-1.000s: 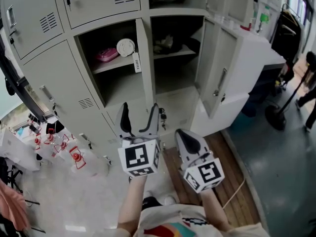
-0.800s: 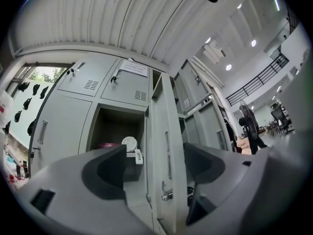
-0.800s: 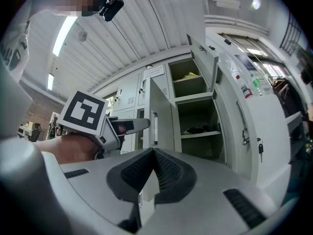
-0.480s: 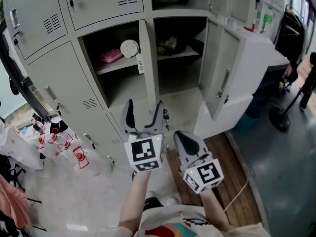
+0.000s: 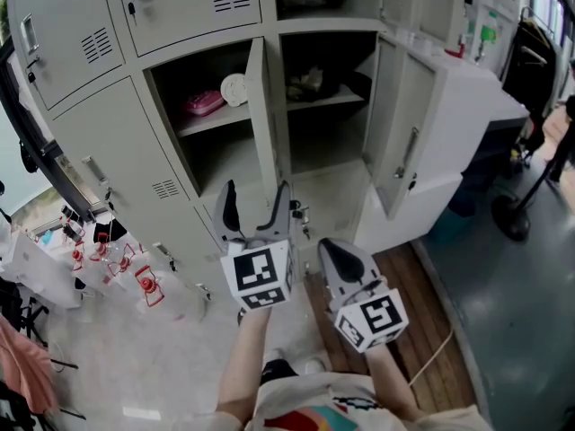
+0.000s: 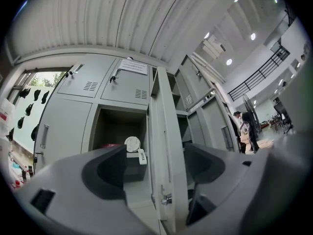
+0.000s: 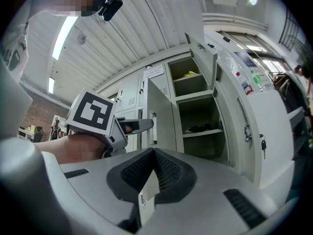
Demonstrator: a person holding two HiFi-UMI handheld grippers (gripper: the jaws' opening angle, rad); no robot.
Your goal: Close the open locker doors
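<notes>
as left tongs [image 5: 256, 197] gape, door [image 6: 166, 146] half-hides right compartment [image 6: 182, 131].

The room around me: a tall, bright hall behind a bank of grey lockers [image 5: 63, 25].
Overhead I see a ribbed white ceiling [image 6: 122, 18] with round lamps [image 6: 253, 35] and a long strip light [image 7: 63, 35]. A railed upper gallery [image 6: 254, 80] runs along the far side. Daylight comes through a window [image 6: 46, 80] left of the lockers. Underfoot, pale speckled floor [image 5: 135, 366] meets a strip of wooden planks [image 5: 440, 312], then dark grey-green floor [image 5: 530, 312]. A brick wall [image 7: 35, 117] shows far off.
</notes>
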